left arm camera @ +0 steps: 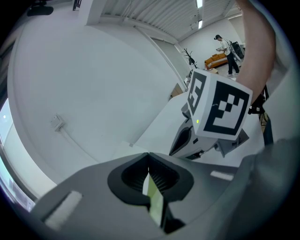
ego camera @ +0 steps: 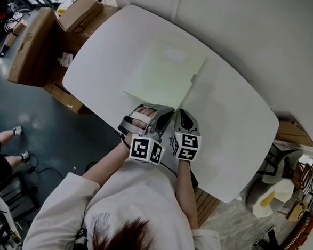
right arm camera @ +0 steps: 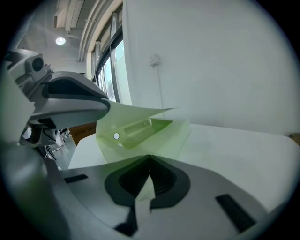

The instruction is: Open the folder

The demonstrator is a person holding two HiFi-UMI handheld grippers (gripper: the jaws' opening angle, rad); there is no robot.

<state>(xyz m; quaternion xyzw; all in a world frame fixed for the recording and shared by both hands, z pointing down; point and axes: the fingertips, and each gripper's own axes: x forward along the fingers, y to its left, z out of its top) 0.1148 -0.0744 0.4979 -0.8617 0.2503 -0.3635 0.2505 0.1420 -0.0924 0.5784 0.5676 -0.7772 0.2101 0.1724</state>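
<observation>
A pale green folder (ego camera: 165, 71) lies on the white table (ego camera: 237, 117), its near corner raised between my two grippers. My left gripper (ego camera: 166, 113) is shut on a thin green sheet, the upper cover (left arm camera: 154, 199). Beside it, my right gripper (ego camera: 182, 114) is shut on the lower cover (right arm camera: 143, 190). In the right gripper view the folder (right arm camera: 140, 133) gapes a little: the top cover lifts toward the left gripper (right arm camera: 70, 101), showing an inner pocket and a white snap button (right arm camera: 116, 136). The right gripper's marker cube (left arm camera: 218, 108) shows in the left gripper view.
Cardboard boxes (ego camera: 79, 9) and a wooden cabinet (ego camera: 31, 49) stand past the table's far left edge. A bystander's legs (ego camera: 0, 148) are on the floor at left. Chairs and clutter (ego camera: 285, 189) crowd the right side. A wall with a socket (right arm camera: 153, 59) rises behind the table.
</observation>
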